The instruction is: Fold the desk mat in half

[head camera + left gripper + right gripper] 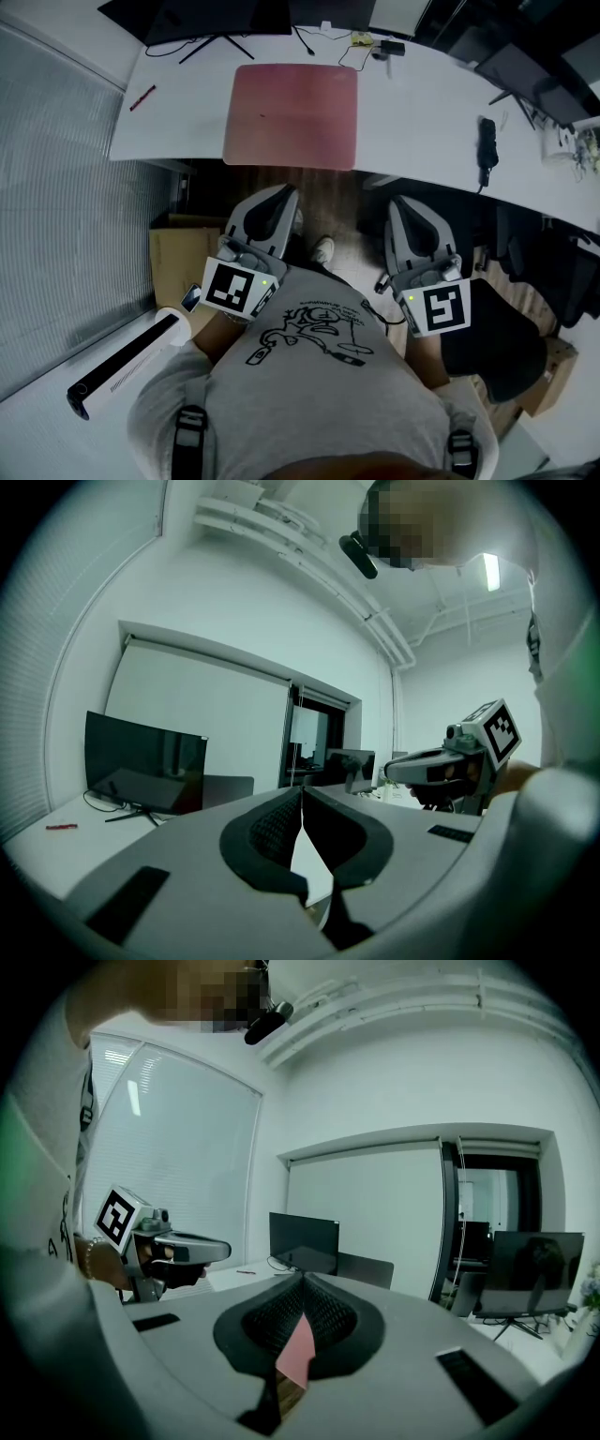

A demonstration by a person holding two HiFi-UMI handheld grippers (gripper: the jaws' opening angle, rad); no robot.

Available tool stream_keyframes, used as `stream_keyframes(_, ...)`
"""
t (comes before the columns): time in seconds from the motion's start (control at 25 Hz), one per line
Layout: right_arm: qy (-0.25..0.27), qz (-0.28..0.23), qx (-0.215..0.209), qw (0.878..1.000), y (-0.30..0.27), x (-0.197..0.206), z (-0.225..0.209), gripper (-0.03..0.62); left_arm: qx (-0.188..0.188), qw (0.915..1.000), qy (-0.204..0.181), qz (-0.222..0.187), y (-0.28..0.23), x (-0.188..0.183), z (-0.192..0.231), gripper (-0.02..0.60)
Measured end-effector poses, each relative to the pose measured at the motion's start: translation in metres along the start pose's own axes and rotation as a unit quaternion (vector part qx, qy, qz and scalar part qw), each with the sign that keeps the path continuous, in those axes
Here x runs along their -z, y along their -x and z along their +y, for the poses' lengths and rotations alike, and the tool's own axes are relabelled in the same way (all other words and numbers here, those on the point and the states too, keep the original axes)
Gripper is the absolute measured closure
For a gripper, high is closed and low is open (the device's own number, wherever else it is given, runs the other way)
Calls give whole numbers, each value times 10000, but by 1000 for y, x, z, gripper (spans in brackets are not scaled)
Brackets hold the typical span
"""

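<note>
Left gripper (302, 792) jaws together; head view shows whole desk mat (292, 114).

Bare white desk (422, 112) is stretching wide on both sides of the desk mat (292, 114), leaving open passage along the mat's left and right edges. The mat's near edge is lying at the desk's near rim, facing the left gripper (284, 194) and right gripper (403, 202), which are hovering nearer, over the floor. A monitor stand (217, 42) is crowding the far left corner, and cables (306, 40) are trailing just beyond the mat's far edge. A red pen (142, 97) is lying well left, and a black handset (487, 142) is resting well right.
</note>
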State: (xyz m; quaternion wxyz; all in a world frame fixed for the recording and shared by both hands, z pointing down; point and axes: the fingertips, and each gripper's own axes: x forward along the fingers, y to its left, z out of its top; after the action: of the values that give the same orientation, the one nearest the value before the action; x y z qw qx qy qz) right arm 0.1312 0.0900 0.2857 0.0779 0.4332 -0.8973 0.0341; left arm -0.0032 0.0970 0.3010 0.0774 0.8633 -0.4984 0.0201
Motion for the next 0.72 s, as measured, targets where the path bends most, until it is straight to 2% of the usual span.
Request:
stream_keyframes(0.32, 69, 93, -68, 9999, -55, -9, -6, 588, -9, 10000, -4, -16, -26, -11, 49, 557)
stream_keyframes(0.72, 160, -32, -60, 9998, -171, -38, 2, 588, 12, 10000, -24, -73, -64, -25, 155, 557)
